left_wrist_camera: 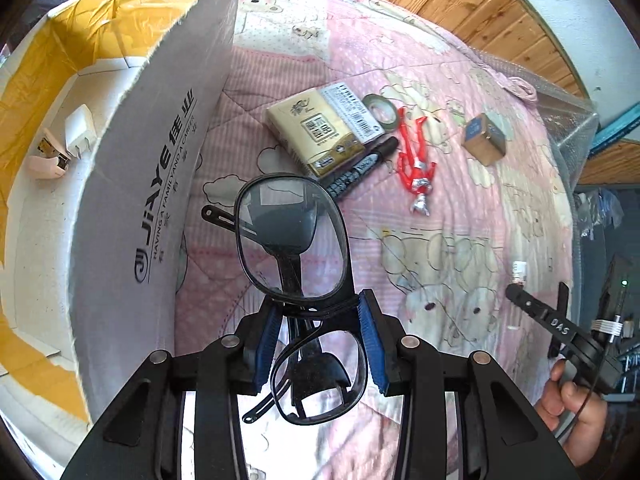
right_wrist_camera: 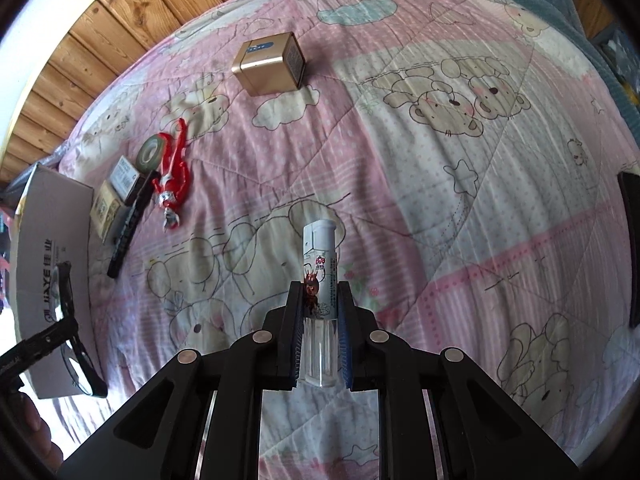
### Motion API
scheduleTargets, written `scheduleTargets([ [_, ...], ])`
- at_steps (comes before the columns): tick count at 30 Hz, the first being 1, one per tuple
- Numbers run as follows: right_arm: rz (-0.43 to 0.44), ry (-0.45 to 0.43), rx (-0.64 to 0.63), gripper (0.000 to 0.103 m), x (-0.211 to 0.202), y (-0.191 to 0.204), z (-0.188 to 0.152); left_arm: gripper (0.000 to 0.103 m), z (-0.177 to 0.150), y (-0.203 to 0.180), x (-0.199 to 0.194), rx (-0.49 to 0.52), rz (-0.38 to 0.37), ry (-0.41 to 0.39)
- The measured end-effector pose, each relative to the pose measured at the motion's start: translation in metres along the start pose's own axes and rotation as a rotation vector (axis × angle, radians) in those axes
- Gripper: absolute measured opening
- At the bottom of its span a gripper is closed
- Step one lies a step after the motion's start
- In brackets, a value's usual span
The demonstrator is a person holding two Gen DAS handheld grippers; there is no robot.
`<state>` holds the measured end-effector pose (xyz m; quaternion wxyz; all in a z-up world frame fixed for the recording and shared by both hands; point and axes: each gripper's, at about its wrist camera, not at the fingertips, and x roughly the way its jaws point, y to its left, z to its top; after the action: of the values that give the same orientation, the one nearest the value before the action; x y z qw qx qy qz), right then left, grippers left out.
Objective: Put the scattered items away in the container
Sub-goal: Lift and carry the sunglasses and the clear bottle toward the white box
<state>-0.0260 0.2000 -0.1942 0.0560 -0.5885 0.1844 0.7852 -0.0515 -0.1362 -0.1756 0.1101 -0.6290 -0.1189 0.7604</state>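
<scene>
Glasses [left_wrist_camera: 294, 280]: black-framed pair, folded, pinched at the bridge between your left gripper's [left_wrist_camera: 322, 336] blue pads; hanging above the quilt [left_wrist_camera: 460, 240], just beside the box wall.
Left gripper: jaws narrowed and clamped on the glasses; nothing loose in that grip from what shows.
Right gripper [right_wrist_camera: 320, 332]: closed on a small white tube [right_wrist_camera: 320, 276] with a printed label and a clear end; lifted off the quilt, well apart from the box.
Step in hand: you look to be carrying, both hands loaded, neither item in yet.
Next move: swing the glasses left over the tall printed flap [left_wrist_camera: 160, 184] and lower them inside before letting go; that flap stands between you and the opening, so go up and over; the tube follows.
Cardboard box [left_wrist_camera: 48, 208]: open, yellow tape on the flaps; inside lie a white plug charger [left_wrist_camera: 80, 132] and a pale pink stapler-like item [left_wrist_camera: 48, 158], side by side on the floor.
Left on the quilt: tissue pack [left_wrist_camera: 324, 128], black marker [left_wrist_camera: 360, 168], tape roll [left_wrist_camera: 382, 109], red-and-silver figure [left_wrist_camera: 416, 164], gold tin [left_wrist_camera: 484, 138].
</scene>
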Motion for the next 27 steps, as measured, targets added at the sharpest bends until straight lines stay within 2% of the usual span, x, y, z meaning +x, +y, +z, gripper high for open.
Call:
scheduleTargets([
  [10,0.043,-0.009,-0.041,0.016,-0.017,0.021,-0.022,0.04,0.001,-0.021,-0.022,0.037,-0.027,-0.056],
  [27,0.11,-0.011,-0.195,0.016,-0.04,0.081,-0.048,0.04,-0.015,-0.028,-0.074,0.126,0.07,-0.172],
])
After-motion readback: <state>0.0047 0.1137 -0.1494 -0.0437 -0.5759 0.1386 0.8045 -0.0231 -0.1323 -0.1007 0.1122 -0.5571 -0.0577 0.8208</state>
